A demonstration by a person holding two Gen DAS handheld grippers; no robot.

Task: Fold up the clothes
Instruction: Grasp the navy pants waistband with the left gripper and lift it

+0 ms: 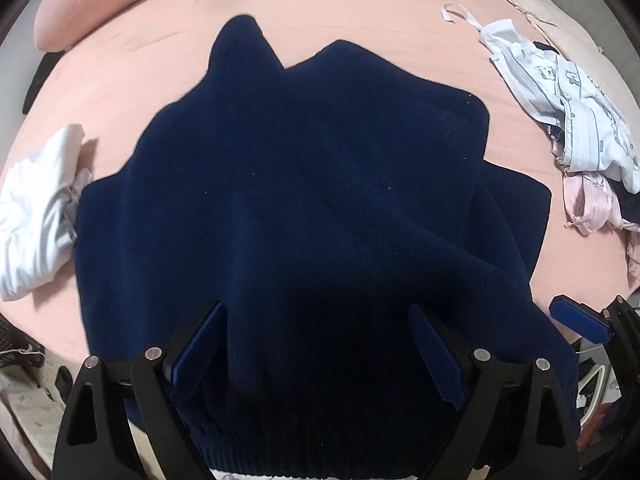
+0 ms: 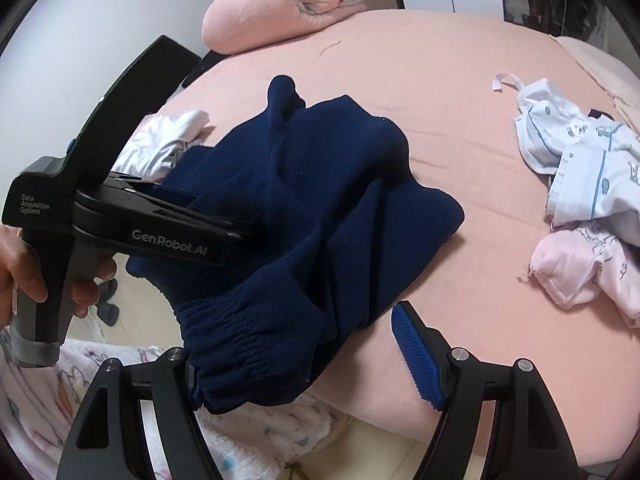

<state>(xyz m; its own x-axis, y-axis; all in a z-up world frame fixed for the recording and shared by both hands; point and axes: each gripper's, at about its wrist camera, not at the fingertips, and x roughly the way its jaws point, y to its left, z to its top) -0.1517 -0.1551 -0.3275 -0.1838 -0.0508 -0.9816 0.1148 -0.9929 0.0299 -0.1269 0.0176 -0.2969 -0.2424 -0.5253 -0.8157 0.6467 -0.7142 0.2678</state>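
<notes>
A navy knit sweater point(image 1: 312, 184) lies crumpled on the pink bed sheet point(image 1: 360, 12), its ribbed hem hanging over the near edge. My left gripper point(image 1: 316, 344) points down at it, blue pads wide apart over the fabric and not pinching it. In the right wrist view a hand holds this left gripper point(image 2: 248, 228), whose tips are sunk in the sweater point(image 2: 320, 184). My right gripper point(image 2: 308, 360) stands open at the bed's edge. The ribbed hem point(image 2: 240, 344) lies against its left finger, while the right pad point(image 2: 416, 356) is bare. One right finger point(image 1: 580, 320) shows in the left wrist view.
A white garment point(image 1: 36, 216) lies to the left of the sweater. A heap of white-and-blue and pink clothes point(image 1: 580, 128) sits at the right. A rolled pink quilt point(image 2: 288, 4) lies at the far end. A patterned white cloth point(image 2: 260, 440) hangs below the near edge.
</notes>
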